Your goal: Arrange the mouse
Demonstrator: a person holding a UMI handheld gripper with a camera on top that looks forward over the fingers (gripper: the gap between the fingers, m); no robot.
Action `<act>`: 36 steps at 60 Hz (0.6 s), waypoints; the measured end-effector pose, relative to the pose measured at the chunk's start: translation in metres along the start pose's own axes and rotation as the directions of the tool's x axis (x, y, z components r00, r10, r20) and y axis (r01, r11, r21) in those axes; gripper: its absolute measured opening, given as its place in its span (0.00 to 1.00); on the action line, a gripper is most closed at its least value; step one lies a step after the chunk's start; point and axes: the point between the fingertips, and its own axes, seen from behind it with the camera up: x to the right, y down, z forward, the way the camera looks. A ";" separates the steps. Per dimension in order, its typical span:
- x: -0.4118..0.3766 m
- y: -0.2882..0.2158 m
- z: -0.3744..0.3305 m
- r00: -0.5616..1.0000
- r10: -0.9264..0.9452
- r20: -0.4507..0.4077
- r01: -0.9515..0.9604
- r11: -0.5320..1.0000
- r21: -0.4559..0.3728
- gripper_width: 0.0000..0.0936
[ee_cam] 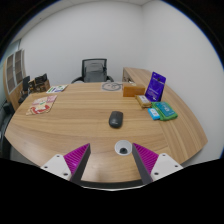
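A dark grey mouse point(115, 119) lies on the wooden table point(70, 125), well ahead of my gripper point(111, 157) and near the table's middle. My gripper is open and empty, its two fingers with magenta pads point(76, 157) spread wide above the table's near edge. A round white cable grommet with a dark hole point(122, 148) sits in the tabletop between the fingers, nearer the right one.
A purple box point(156, 87) stands upright at the right, with teal and green items point(163, 112) beside it. Books and papers point(42, 104) lie at the left. An office chair point(94, 70) stands beyond the table's far edge.
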 end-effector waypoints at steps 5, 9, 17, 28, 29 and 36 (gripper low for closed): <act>0.000 -0.004 0.027 1.000 -0.002 0.020 0.002 1.000 0.001 0.92; 0.002 -0.007 0.051 1.000 -0.007 0.027 0.007 1.000 0.002 0.92; 0.008 -0.010 0.100 1.000 -0.016 0.016 0.016 1.000 -0.007 0.93; 0.012 -0.018 0.152 1.000 -0.005 0.028 0.006 1.000 -0.020 0.93; 0.012 -0.019 0.156 1.000 -0.006 0.028 0.006 1.000 -0.021 0.93; 0.014 -0.029 0.181 1.000 -0.003 0.027 0.003 1.000 -0.021 0.93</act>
